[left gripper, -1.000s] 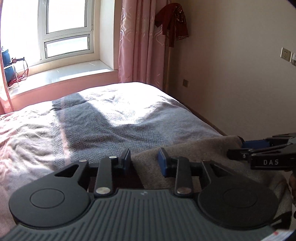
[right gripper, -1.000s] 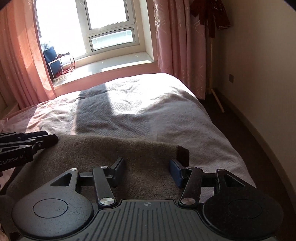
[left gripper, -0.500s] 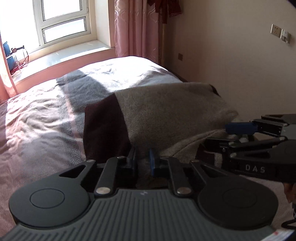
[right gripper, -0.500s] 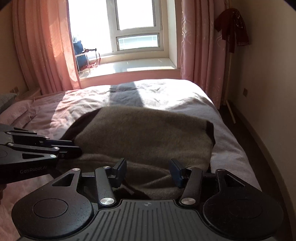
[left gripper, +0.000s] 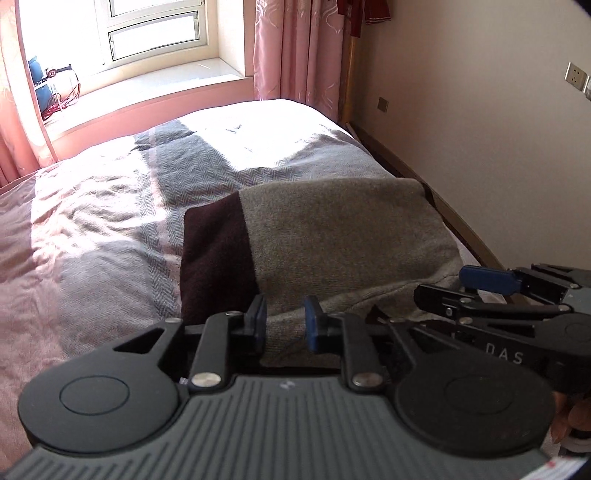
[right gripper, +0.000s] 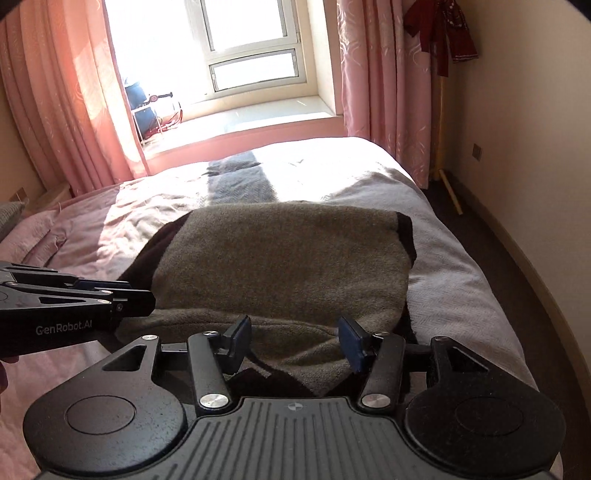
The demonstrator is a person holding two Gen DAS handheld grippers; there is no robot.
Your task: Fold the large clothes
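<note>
A large grey knit garment point(left gripper: 332, 229) with dark maroon bands lies folded on the bed, its rounded fold edge nearest me; the right wrist view shows the garment point(right gripper: 280, 251) the same way. My left gripper point(left gripper: 285, 325) hovers at the near left of that edge. Its jaws are narrowly apart over the cloth, and I see no cloth pinched between them. From the right wrist view the left gripper point(right gripper: 140, 299) pokes in from the left above the garment. My right gripper point(right gripper: 295, 338) stands wide open over the near right edge. The right gripper point(left gripper: 439, 284) also shows in the left wrist view.
The bed point(left gripper: 92, 229) has a pink and grey herringbone cover, sunlit at the far end. A beige wall point(left gripper: 480, 129) and a dark floor strip point(right gripper: 491, 251) run along its right side. Pink curtains point(right gripper: 380, 92), a window sill point(right gripper: 258, 118) and a hanging dark red cloth point(right gripper: 439, 33) stand beyond.
Both grippers have drawn back and risen, so the folded garment is now in full view. The left jaws narrowed from a second ago, then widened slightly. The right gripper stayed open.
</note>
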